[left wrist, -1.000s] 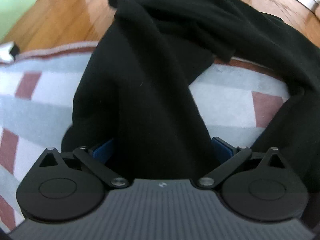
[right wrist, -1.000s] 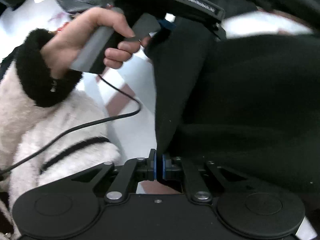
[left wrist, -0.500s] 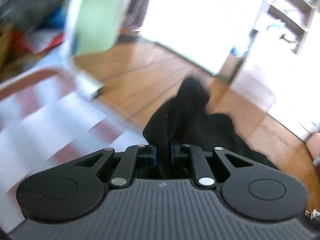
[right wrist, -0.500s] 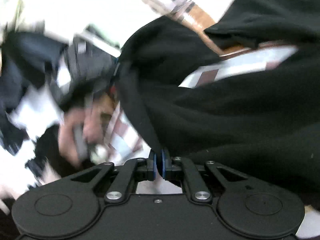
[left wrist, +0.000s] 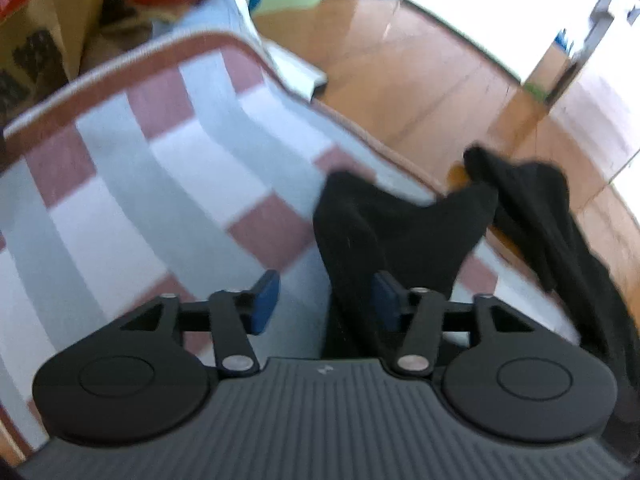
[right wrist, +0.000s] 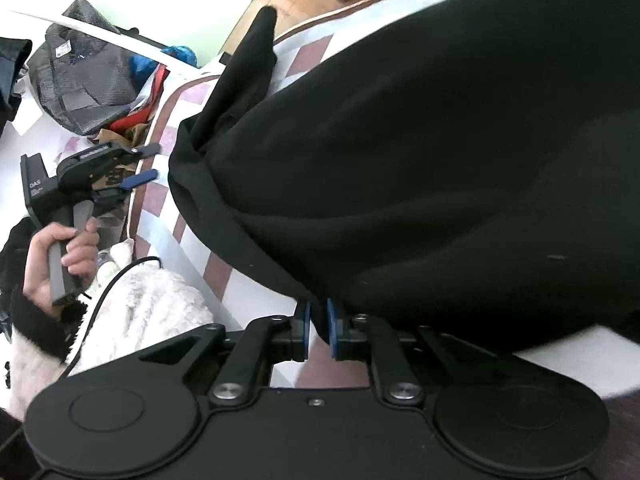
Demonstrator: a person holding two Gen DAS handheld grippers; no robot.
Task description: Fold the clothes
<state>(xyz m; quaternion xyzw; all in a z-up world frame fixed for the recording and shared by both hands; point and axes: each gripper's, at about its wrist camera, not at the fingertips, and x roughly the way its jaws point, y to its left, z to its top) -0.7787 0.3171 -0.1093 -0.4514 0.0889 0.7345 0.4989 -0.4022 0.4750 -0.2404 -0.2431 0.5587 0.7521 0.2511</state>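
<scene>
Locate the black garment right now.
The black garment lies on the checked blanket, filling the right of the right wrist view. In the left wrist view its far end trails over the blanket's edge onto the wooden floor.

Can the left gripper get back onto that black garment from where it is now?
Probably yes. The left gripper is opening, and a fold of the black garment lies against its right pad with nothing over it on the checked blanket.

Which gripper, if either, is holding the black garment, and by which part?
The right gripper, its jaws opening, pinches the black garment at its lower edge. The left gripper, also opening, grips nothing; cloth only hangs against one pad.
</scene>
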